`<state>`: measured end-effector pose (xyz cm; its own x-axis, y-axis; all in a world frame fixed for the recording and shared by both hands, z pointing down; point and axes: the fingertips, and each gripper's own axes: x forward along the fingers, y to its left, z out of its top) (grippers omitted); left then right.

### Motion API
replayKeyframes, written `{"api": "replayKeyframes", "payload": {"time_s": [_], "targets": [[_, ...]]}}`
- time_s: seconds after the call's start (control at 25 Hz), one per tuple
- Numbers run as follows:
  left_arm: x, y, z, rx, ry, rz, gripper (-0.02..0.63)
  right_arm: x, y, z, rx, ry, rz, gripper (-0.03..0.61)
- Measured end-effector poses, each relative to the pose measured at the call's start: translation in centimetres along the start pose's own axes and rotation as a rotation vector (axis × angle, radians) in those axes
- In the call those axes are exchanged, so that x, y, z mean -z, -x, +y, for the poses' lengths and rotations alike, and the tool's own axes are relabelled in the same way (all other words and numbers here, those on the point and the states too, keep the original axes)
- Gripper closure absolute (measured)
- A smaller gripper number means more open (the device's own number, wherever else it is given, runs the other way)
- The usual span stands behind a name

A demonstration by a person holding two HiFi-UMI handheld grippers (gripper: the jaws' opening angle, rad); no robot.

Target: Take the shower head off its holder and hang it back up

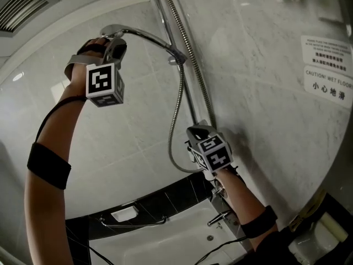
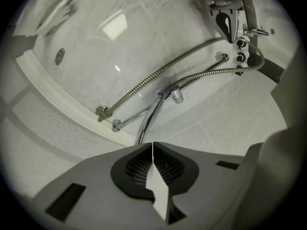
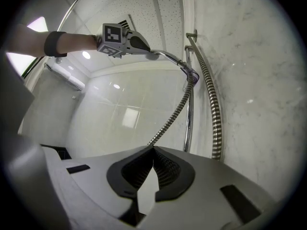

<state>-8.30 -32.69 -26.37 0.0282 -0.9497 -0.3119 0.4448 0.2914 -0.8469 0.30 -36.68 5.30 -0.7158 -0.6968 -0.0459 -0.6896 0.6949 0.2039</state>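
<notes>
Shower head (image 1: 112,31) sits in the upper left of the head view, its chrome handle arching rightward and down to the slide rail (image 1: 187,93), where the holder (image 1: 177,56) carries it, so its long axis runs left to right. Left tongs (image 2: 152,145) are pressed together right at the head end of that handle with nothing showing between them, so the left hand is by far the nearer. Right tongs (image 3: 153,150), likewise closed and empty, hover low beside the rail.
</notes>
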Motion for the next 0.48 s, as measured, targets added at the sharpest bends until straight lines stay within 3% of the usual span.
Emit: {"api": "replayKeyframes", "payload": {"time_s": [0.16, 0.48], "targets": [[3.0, 4.6, -3.8, 0.038, 0.263, 0.010, 0.614, 2.1, 0.7, 1.7, -0.005, -0.001, 0.030, 0.555], [8.2, 15.4, -18.7, 0.218, 0.977, 0.114, 0.614, 6.9, 1.1, 7.0, -0.060, -0.041, 0.070, 0.555]]}}
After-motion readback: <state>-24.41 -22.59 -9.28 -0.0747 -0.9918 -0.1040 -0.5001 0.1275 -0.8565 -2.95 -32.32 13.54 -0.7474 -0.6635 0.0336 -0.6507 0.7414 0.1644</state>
